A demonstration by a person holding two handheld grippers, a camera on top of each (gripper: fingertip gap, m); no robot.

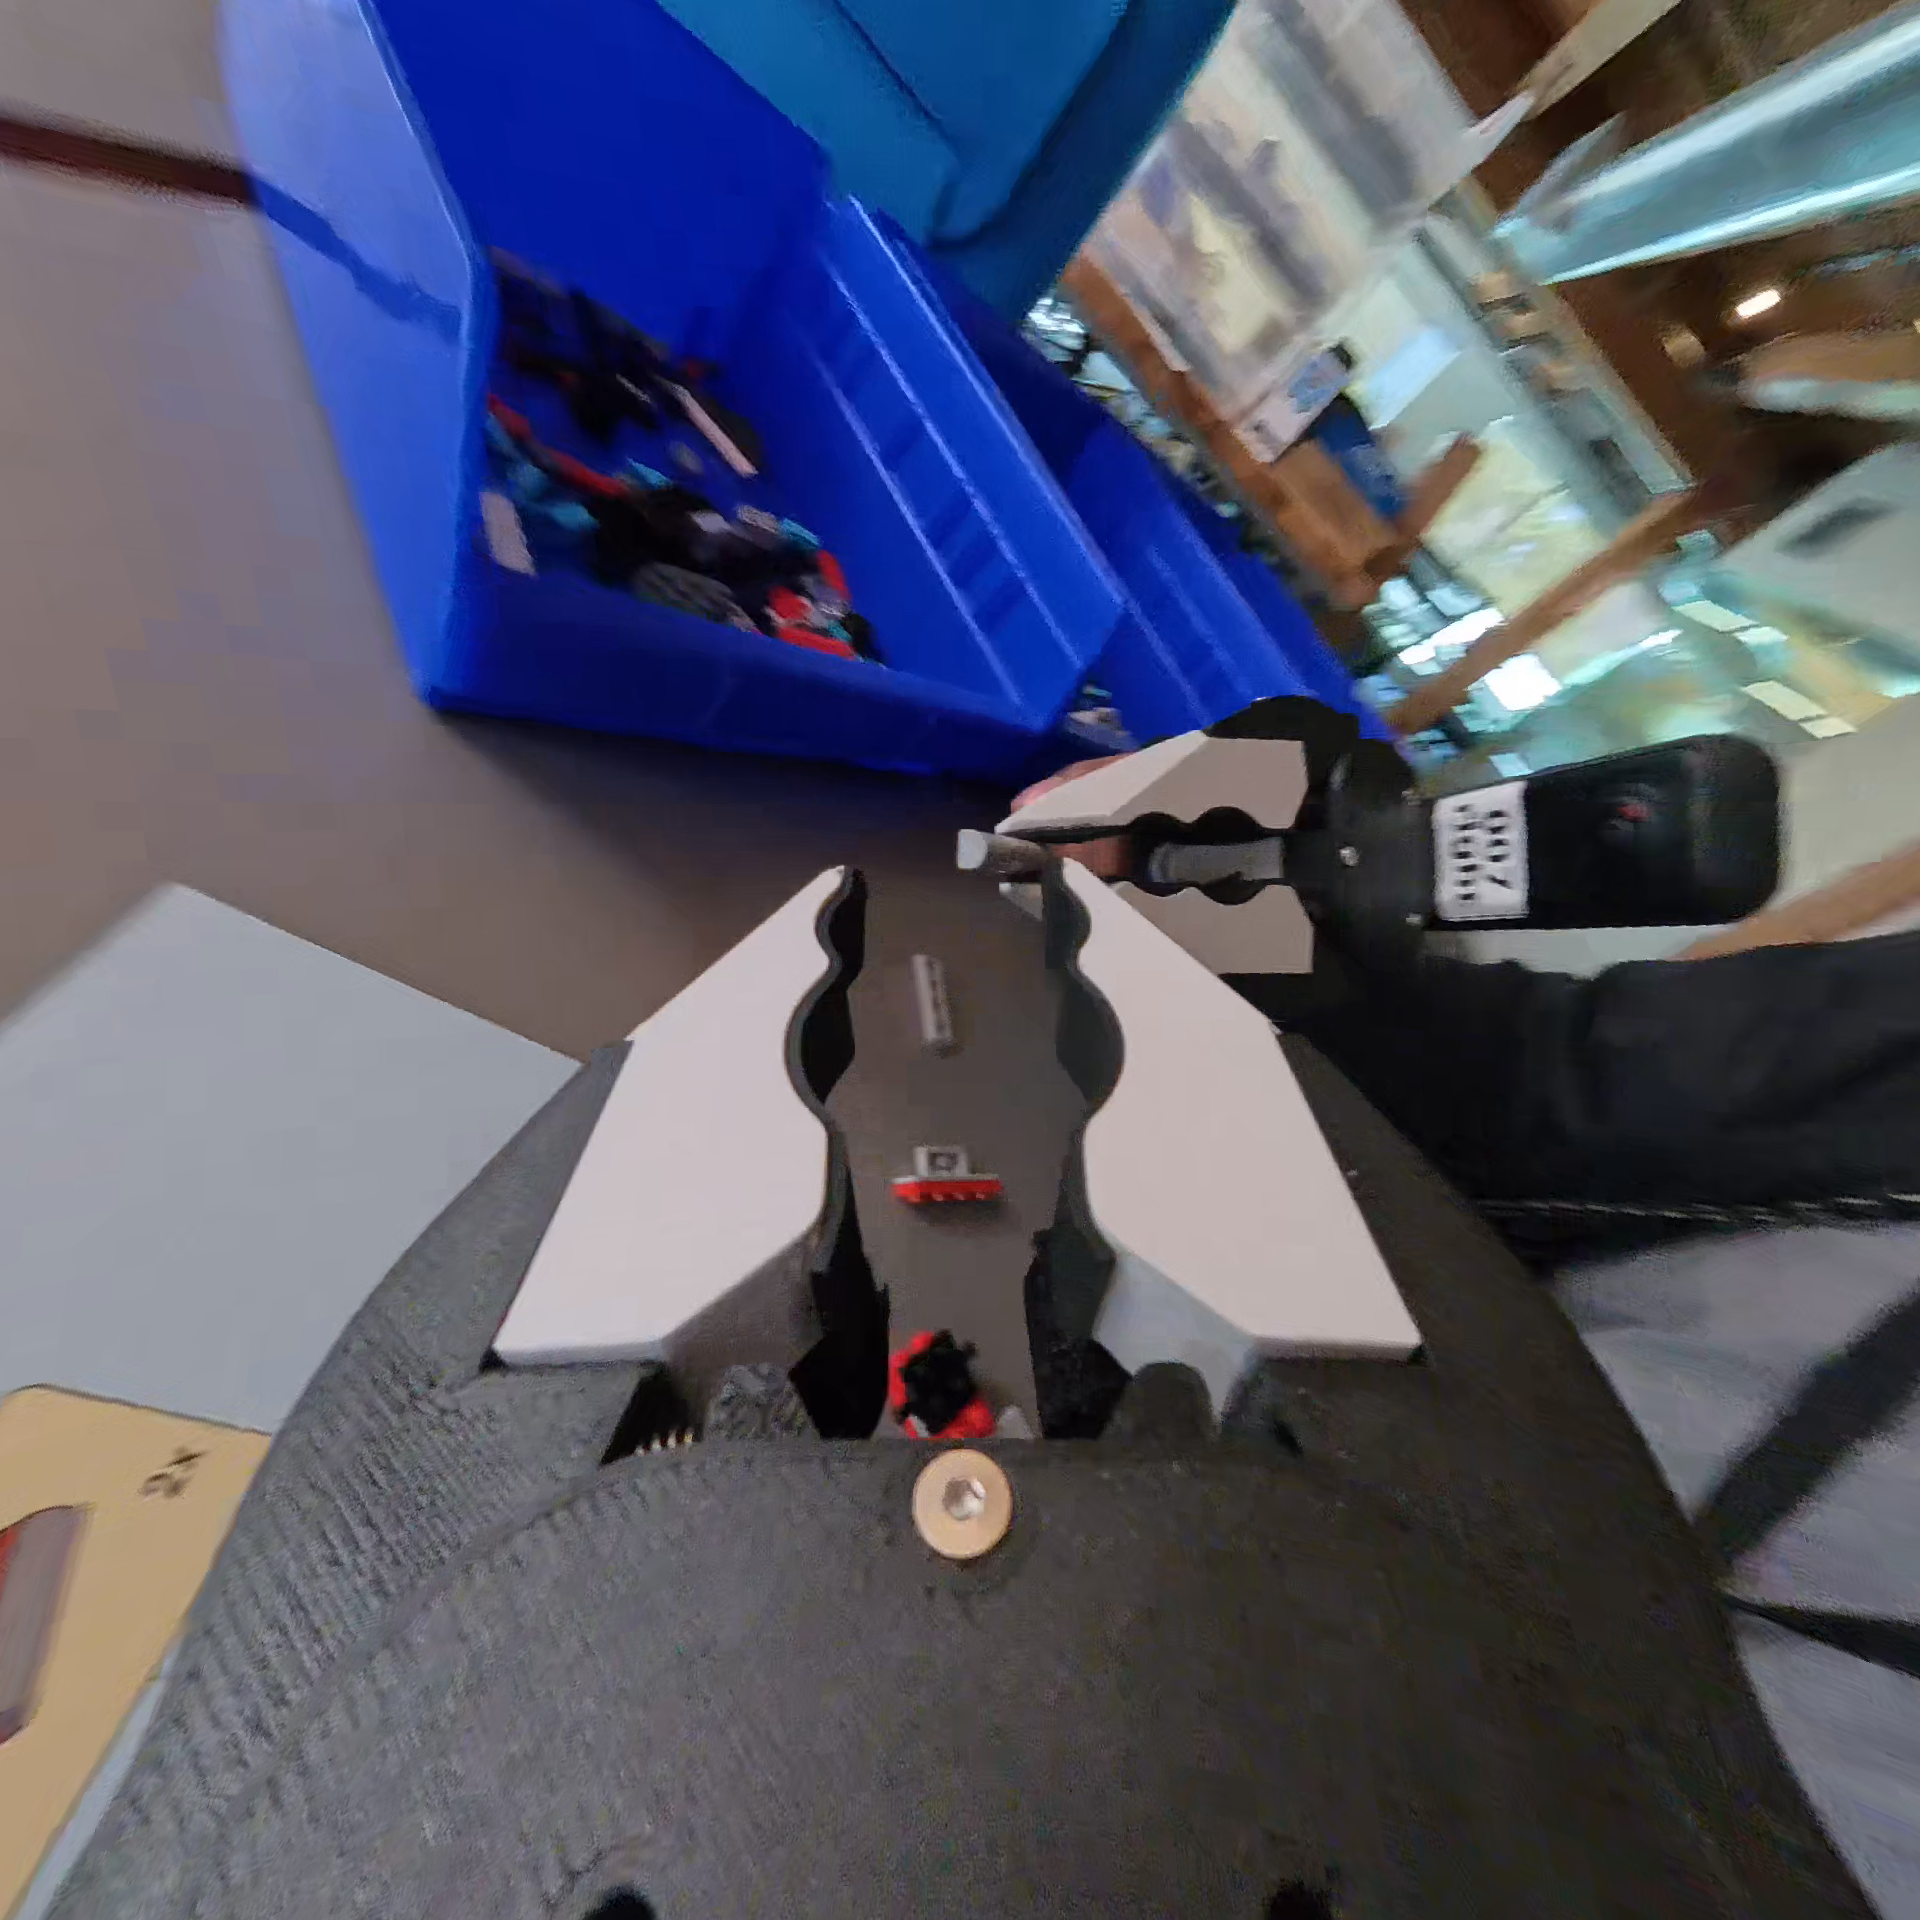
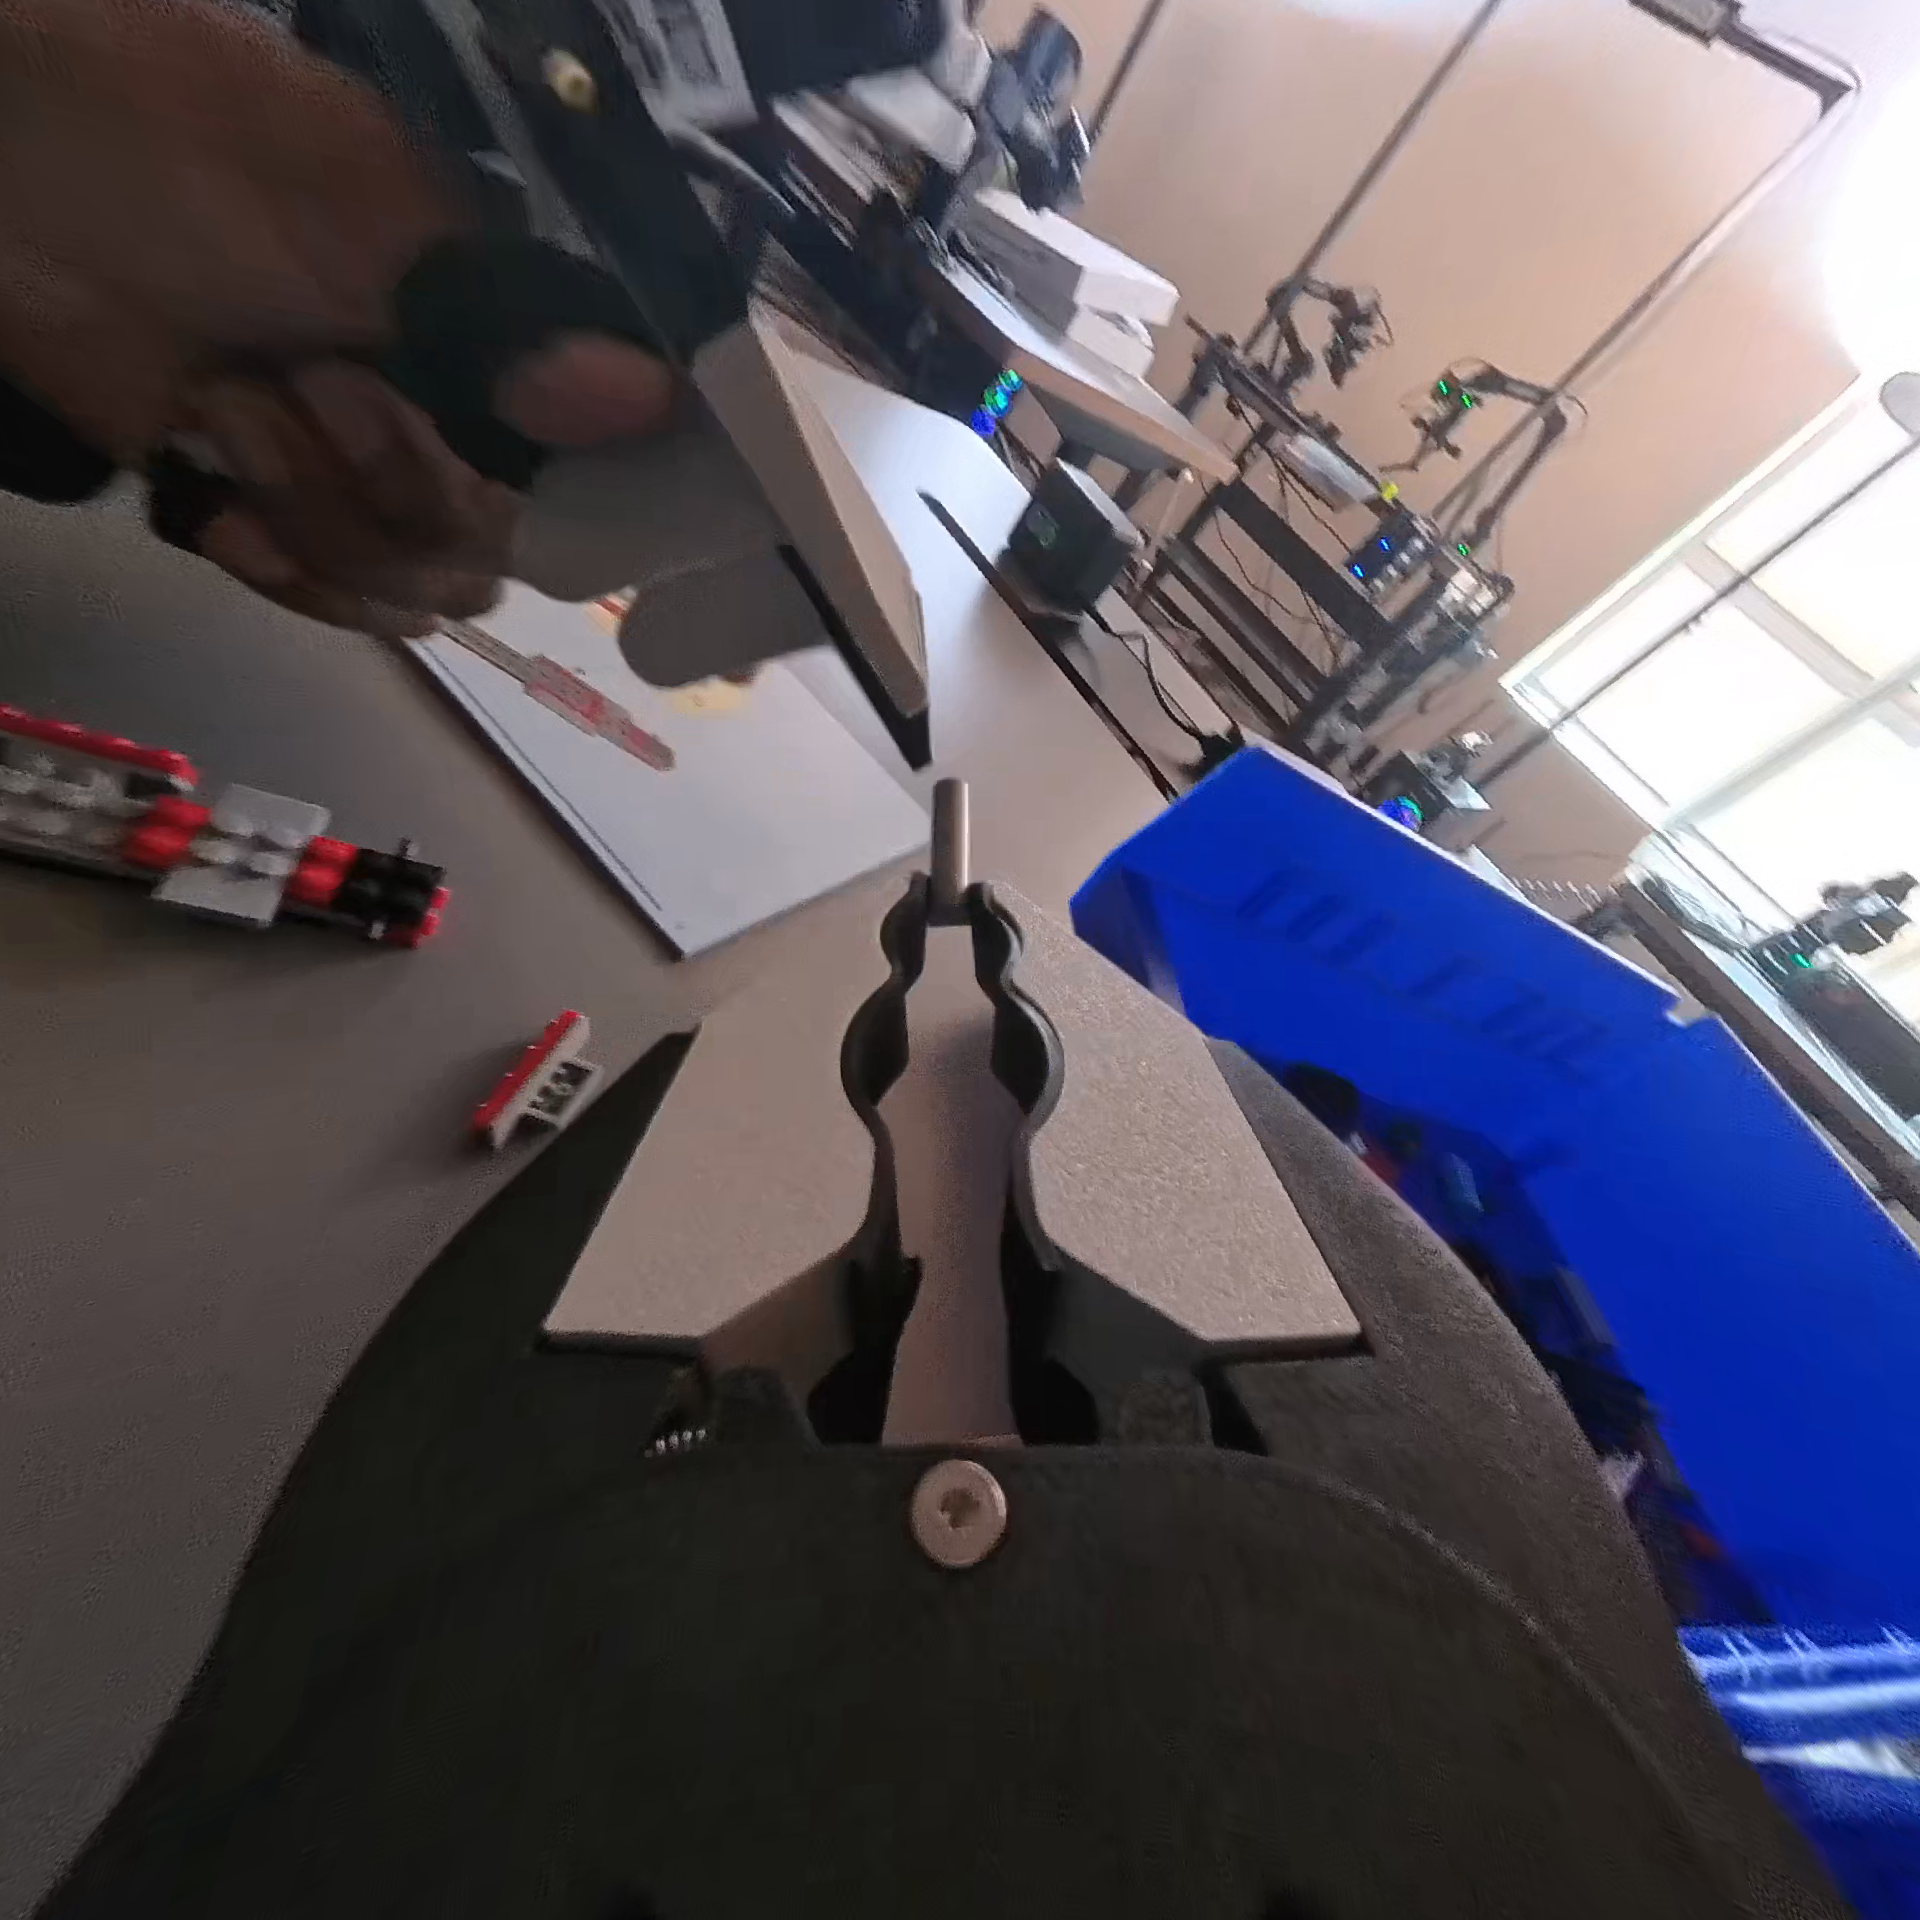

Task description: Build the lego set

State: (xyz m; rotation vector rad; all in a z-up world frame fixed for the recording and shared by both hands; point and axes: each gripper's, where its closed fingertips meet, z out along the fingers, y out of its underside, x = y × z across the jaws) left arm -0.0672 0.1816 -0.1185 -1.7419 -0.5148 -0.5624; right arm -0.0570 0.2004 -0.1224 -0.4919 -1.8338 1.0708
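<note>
My left gripper (image 1: 949, 891) is open and empty, above the dark table. Between its fingers lie a grey bar piece (image 1: 934, 1000), a small red and grey piece (image 1: 945, 1179) and a red and black piece (image 1: 935, 1387). My right gripper (image 2: 948, 906) is shut on a small grey peg (image 2: 951, 840), held upright at its tips. In the left wrist view the right gripper (image 1: 1029, 847) comes in from the right, and the peg (image 1: 987, 852) sits just past my left fingertips. A partly built red, grey and black model (image 2: 218, 847) lies at the left.
A blue bin (image 1: 727, 686) with several loose pieces stands behind; it also shows in the right wrist view (image 2: 1403, 935). An open instruction booklet (image 2: 727, 821) lies on the table. A small red and white piece (image 2: 535, 1081) lies nearby. A hand (image 2: 260, 312) holds the left gripper. Shelves and desks stand beyond. The grippers are tip to tip, or close to it.
</note>
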